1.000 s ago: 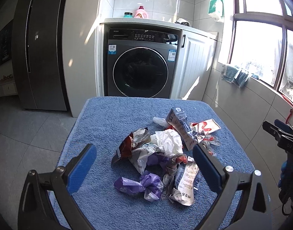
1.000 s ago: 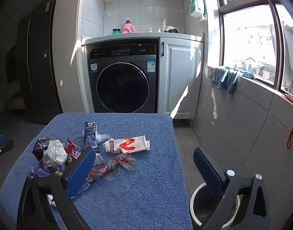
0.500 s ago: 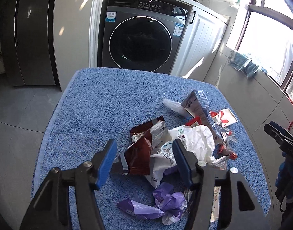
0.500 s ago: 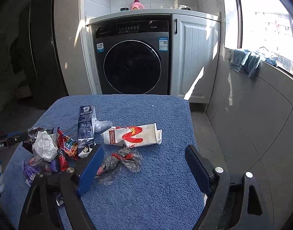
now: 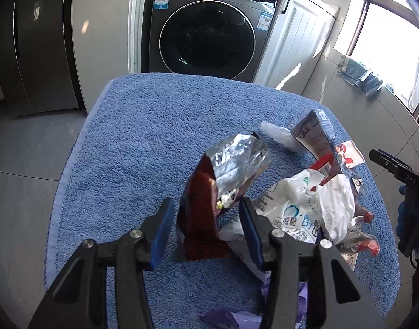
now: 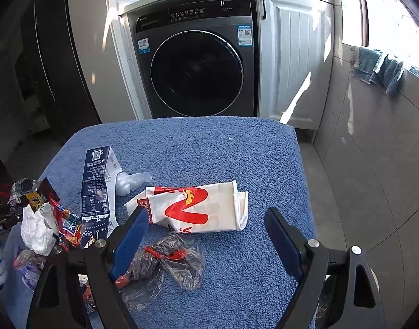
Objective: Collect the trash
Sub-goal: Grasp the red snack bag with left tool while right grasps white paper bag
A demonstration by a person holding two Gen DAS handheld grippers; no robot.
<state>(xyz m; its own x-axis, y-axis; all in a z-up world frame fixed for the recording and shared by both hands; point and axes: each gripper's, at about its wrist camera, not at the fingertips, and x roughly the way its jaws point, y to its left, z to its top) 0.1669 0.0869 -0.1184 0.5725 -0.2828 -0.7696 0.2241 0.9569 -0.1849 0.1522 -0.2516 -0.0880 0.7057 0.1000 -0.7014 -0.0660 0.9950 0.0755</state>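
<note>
**Left hand-held gripper closing in on the foil snack bag**

Both hand-held grippers have advanced toward the trash pile since the earlier frames, and the left one has narrowed its opening. The left hand-held gripper (image 5: 205, 220) now brackets the dark red foil snack bag (image 5: 209, 203), whose torn silver top stands up and tilts away to the right; its jaws sit just beside the bag's flanks, and whether the pads already pinch it cannot be told. The bag's long axis runs roughly along the fingers, so a squeeze would meet its flat faces. Just right of it lie a white printed plastic bag (image 5: 291, 205) and crumpled white tissue (image 5: 335, 208).

The right hand-held gripper (image 6: 206, 230) is spread wide and holds nothing. Directly ahead of it, its long axis crosswise to the fingers, lies the flattened white-and-red carton (image 6: 198, 208); crumpled clear film (image 6: 168, 260) lies between the jaws, nearer the left finger, and a dark blue carton (image 6: 98, 186) stands left of it. The left gripper is the nearer to completing a pick.

All trash rests on a blue terry-covered tabletop (image 6: 223, 150). Beyond stand a front-loading washing machine (image 6: 195, 68), white cabinet (image 6: 291, 54) and sunlit window.
</note>
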